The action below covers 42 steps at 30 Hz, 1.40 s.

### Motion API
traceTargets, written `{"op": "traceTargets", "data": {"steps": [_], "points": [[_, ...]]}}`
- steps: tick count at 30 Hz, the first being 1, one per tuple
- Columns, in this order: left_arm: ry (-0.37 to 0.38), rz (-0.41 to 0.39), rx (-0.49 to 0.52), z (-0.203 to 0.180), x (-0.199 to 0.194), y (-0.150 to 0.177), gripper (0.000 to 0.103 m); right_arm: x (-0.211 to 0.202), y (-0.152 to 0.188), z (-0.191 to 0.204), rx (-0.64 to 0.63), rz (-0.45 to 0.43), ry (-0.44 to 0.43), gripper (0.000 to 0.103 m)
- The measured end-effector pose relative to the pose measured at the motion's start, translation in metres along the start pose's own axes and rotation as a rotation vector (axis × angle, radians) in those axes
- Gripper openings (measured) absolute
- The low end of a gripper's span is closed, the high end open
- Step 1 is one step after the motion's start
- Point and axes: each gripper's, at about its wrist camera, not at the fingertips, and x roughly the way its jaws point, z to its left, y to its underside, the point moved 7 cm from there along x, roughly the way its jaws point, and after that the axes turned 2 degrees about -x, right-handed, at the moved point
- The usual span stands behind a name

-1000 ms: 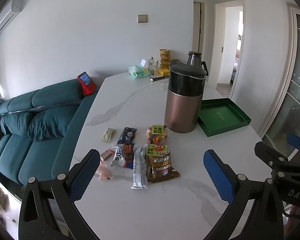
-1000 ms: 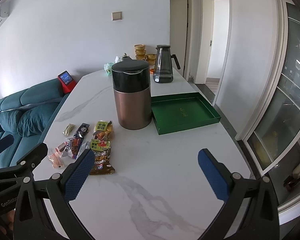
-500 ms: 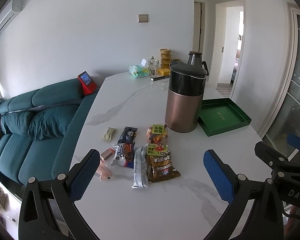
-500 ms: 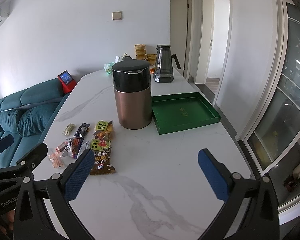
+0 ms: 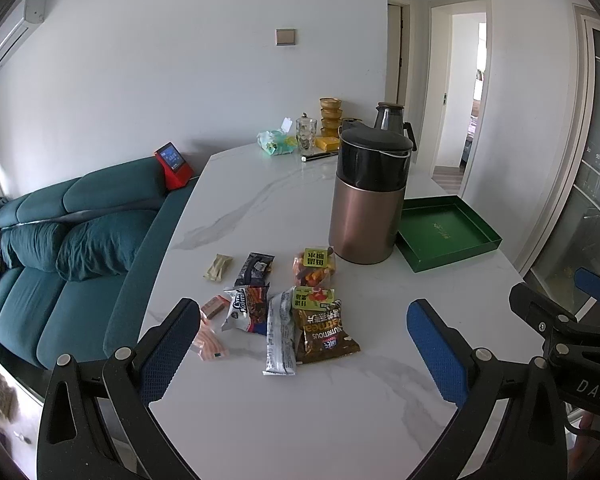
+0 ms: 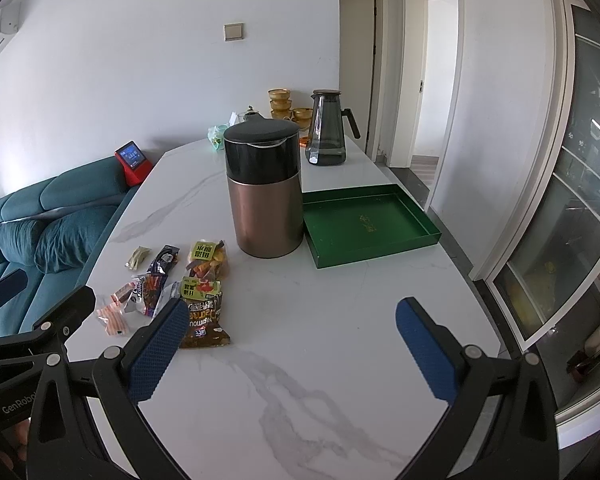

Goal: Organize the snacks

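Snacks lie clustered at centre of the marble worktop, left of the bronze canister. Green tray at centre right, bare. Left tool and right tool both released, holding nothing.

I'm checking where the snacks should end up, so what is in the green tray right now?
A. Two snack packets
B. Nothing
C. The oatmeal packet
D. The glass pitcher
B: the green tray shows only its bare green floor, while the snack packets all lie on the white table on the other side of the bronze canister.
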Motion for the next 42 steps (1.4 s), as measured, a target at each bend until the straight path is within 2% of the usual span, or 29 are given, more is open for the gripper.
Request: {"op": "traceTargets", "data": {"steps": [16,21,29,37,42], "points": [[0.005,0.000,-0.004,0.001,0.001,0.000,0.102,0.001,0.001,0.002,-0.004,0.002,-0.006,0.103],[-0.004,0.019,-0.030,0.020,0.012,-0.001,0.102,0.012,0.000,0.014,-0.028,0.012,-0.001,0.103],[-0.033,0.061,-0.063,0.065,0.051,0.000,0.102,0.056,-0.017,0.048,-0.047,0.051,-0.034,0.103],[-0.036,0.140,-0.082,0.106,0.106,0.011,0.102,0.124,-0.030,0.095,-0.084,0.127,-0.073,0.103],[-0.066,0.184,-0.096,0.128,0.140,0.020,0.102,0.169,-0.033,0.113,-0.082,0.185,-0.089,0.103]]}}
